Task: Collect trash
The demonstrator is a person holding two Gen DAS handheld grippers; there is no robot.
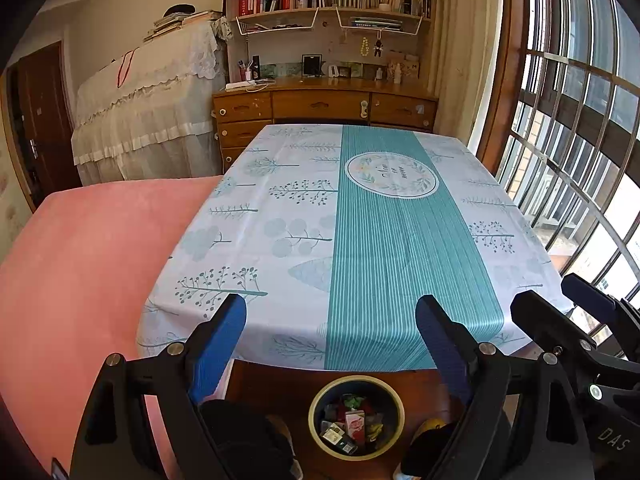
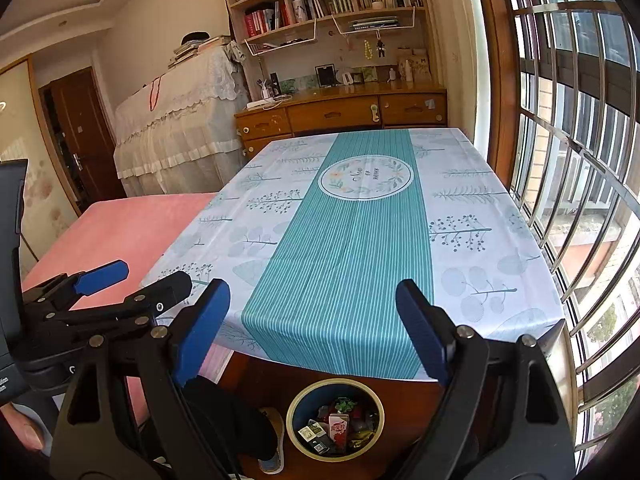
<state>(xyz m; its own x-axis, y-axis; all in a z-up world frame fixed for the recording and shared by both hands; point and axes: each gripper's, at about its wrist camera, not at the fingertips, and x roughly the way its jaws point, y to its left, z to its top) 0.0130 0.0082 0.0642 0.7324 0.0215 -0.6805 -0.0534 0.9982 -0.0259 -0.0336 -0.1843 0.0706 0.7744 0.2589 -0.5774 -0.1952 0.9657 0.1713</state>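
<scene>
- Left wrist view, far left: pink bed (image 1: 80,264), no trash on it that we can see.
- Our left gripper (image 1: 332,320) is spread wide with nothing between its fingers, hovering over the near table edge.
- Table (image 1: 280,216) under the tree-print cloth looks bare; no litter visible on it in either view.
- Bin (image 1: 356,416) sits on the floor just below the near table edge, between both grippers. It stands upright with the mouth facing up; being round, it has no long axis to align to.
- Trash (image 1: 352,426) is already inside: a red-and-white carton (image 2: 338,428) roughly upright, with wrappers around it.
- Right gripper (image 2: 312,324) is likewise released and empty, beside the left one.
- Our read: collection looks about done. To finish well, we should scan the floor by the bin, keep the jaws wide and drop anything found straight down over the mouth.
- Far right: barred window (image 1: 580,160).
</scene>
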